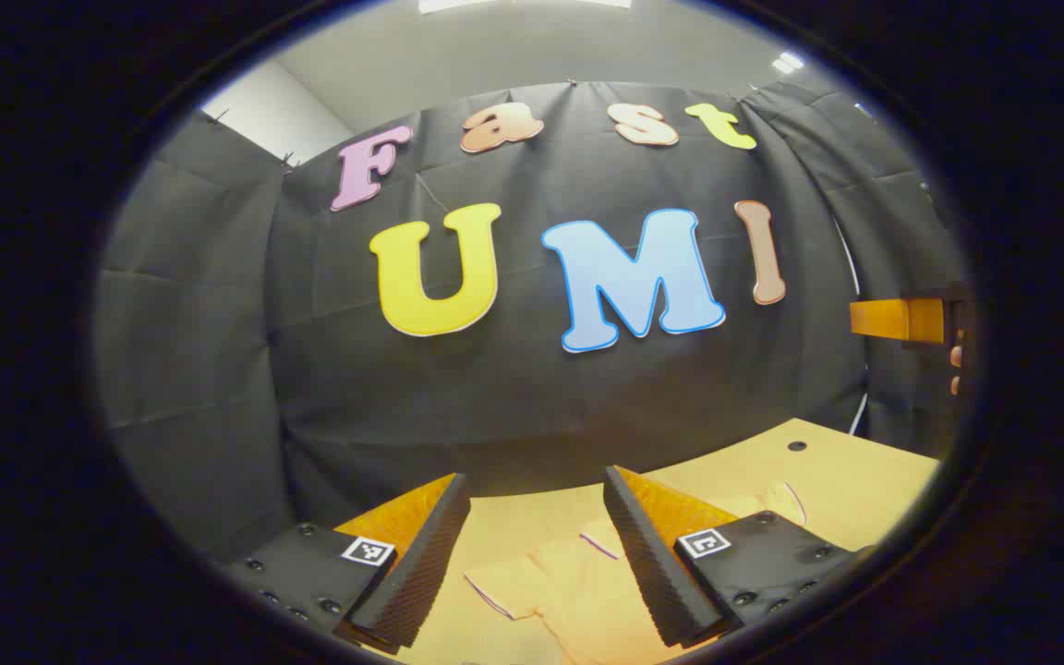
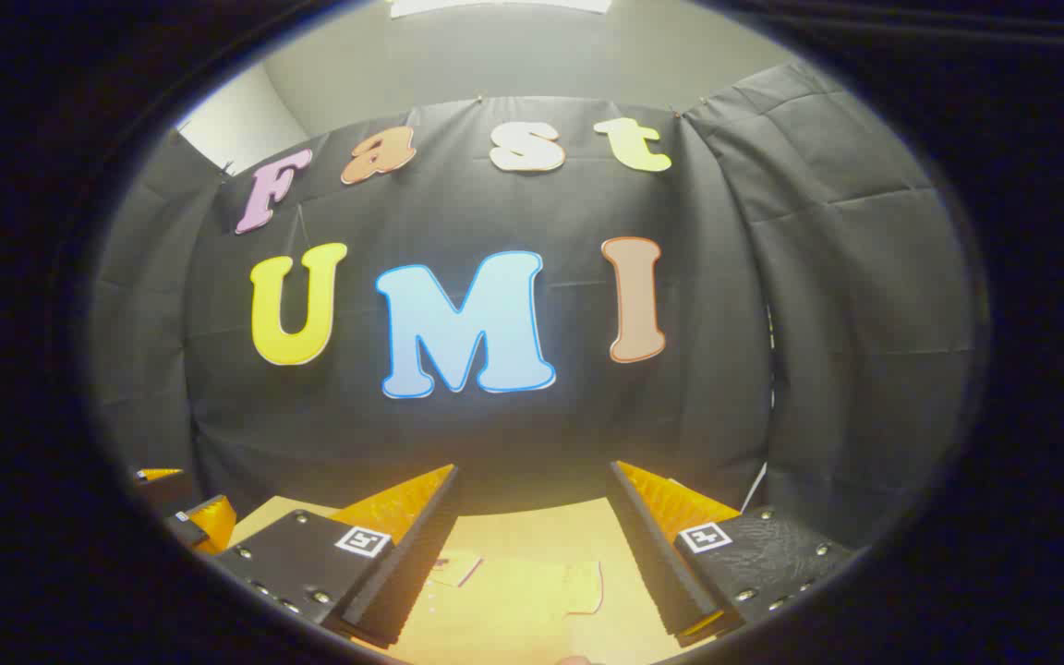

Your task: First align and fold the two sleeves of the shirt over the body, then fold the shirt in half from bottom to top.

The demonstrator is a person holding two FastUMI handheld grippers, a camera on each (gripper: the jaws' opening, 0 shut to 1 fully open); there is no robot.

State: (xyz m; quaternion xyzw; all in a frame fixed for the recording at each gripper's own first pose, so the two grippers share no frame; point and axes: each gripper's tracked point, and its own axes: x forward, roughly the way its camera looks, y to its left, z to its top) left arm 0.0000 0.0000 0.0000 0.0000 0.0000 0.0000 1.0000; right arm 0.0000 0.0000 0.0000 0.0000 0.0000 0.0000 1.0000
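In the left gripper view, the left gripper [image 1: 537, 545] is hanging above the table [image 1: 846, 480] with its jaws spread wide and nothing between them. The shirt [image 1: 578, 591] is lying flat on the table, showing below and between the jaws. In the right gripper view, the right gripper [image 2: 532, 554] is also hovering with jaws spread apart, and the shirt [image 2: 513, 591] is lying beneath the gap between them.

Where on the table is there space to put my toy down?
The table is bare at its far right, between the shirt and the black wall, around a small dark hole. Another bare strip runs behind the shirt along the wall. It is crowded near the middle, where the shirt lies under both open claws.
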